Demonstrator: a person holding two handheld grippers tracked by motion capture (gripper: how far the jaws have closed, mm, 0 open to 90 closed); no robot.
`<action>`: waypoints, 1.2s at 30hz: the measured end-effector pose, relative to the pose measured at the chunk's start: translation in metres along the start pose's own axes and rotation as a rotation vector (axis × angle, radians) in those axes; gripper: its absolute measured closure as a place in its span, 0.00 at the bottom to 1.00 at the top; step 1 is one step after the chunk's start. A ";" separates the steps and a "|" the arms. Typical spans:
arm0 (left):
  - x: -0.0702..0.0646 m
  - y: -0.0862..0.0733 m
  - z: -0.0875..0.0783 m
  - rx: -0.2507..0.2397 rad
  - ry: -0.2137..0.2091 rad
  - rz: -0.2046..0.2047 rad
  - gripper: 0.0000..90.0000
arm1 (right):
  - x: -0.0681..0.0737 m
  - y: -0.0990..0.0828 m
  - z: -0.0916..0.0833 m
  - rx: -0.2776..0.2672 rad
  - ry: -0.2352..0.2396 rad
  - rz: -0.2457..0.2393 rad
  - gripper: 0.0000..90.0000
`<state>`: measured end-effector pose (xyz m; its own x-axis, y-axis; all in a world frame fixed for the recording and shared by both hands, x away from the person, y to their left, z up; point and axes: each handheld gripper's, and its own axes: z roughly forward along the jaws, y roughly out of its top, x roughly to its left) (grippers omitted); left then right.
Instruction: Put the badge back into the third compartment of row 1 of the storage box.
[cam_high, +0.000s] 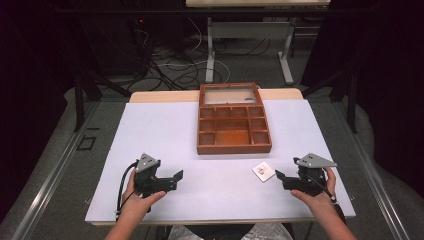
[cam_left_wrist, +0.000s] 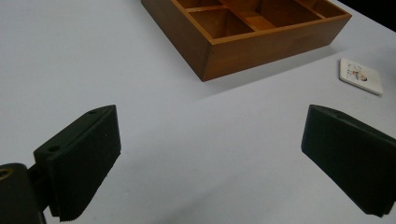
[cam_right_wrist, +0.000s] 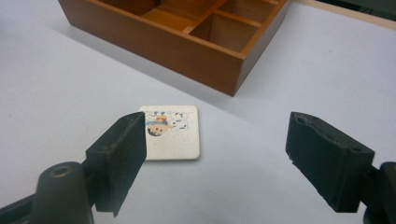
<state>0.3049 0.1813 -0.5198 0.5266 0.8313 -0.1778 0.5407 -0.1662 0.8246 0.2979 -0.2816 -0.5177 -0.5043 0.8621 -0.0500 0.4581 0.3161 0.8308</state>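
Observation:
A wooden box (cam_high: 234, 126) with several compartments and its lid folded back sits at the middle of the white table (cam_high: 150, 135). A small white square tile (cam_high: 263, 171) with a printed picture lies flat in front of the box's right corner. My right gripper (cam_high: 278, 177) stands open just right of the tile; in the right gripper view the tile (cam_right_wrist: 175, 133) lies on the table just beyond the left jaw, and the box (cam_right_wrist: 187, 37) stands behind it. My left gripper (cam_high: 176, 178) is open at the front left, with nothing between its jaws; its view shows the box (cam_left_wrist: 252, 32) and the tile (cam_left_wrist: 361, 76).
Beyond the table stand a desk frame (cam_high: 247, 45) and loose cables (cam_high: 170, 65) on the floor. Dark curtains hang on both sides. A metal rail (cam_high: 55, 175) runs along the table's left side.

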 end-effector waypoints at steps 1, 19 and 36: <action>-0.001 0.000 0.001 0.004 -0.004 -0.010 0.06 | 0.001 0.000 0.002 0.013 0.000 -0.005 0.22; -0.009 -0.004 -0.001 0.000 0.000 0.050 0.06 | 0.011 0.017 0.026 0.197 0.072 -0.066 0.27; -0.008 -0.006 0.003 0.025 0.003 0.032 0.06 | 0.010 0.031 0.056 0.359 0.109 0.013 0.27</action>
<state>0.2993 0.1736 -0.5251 0.5420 0.8269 -0.1498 0.5395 -0.2057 0.8165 0.3485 -0.2412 -0.5234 -0.5630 0.8258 0.0343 0.6823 0.4409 0.5831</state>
